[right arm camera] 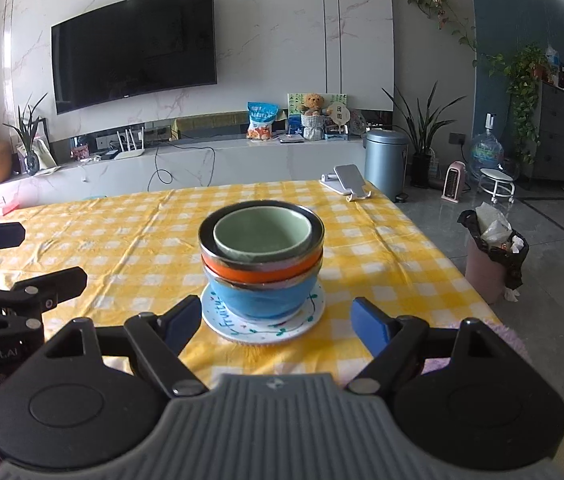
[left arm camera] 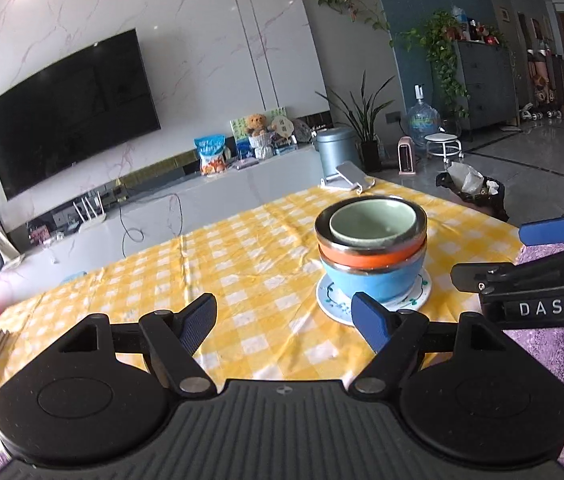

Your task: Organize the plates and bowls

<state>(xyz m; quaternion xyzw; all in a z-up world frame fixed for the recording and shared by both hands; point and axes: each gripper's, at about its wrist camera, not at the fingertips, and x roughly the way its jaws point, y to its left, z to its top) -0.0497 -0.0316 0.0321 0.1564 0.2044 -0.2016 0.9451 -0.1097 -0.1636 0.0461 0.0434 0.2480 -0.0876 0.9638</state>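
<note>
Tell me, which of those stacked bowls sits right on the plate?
The blue bowl. It is the bottom one, resting on the white plate; the orange bowl sits nested in it, and the green bowl is inside that, on top.

You can read white letters "DAS" on the black body of the right tool, where it reaches into the left wrist view. On the left tool, seen from the right wrist, "nRobot.AI" shows, cut off at the edge. The plate bears green handwriting, "Fruity", along its rim.
</note>
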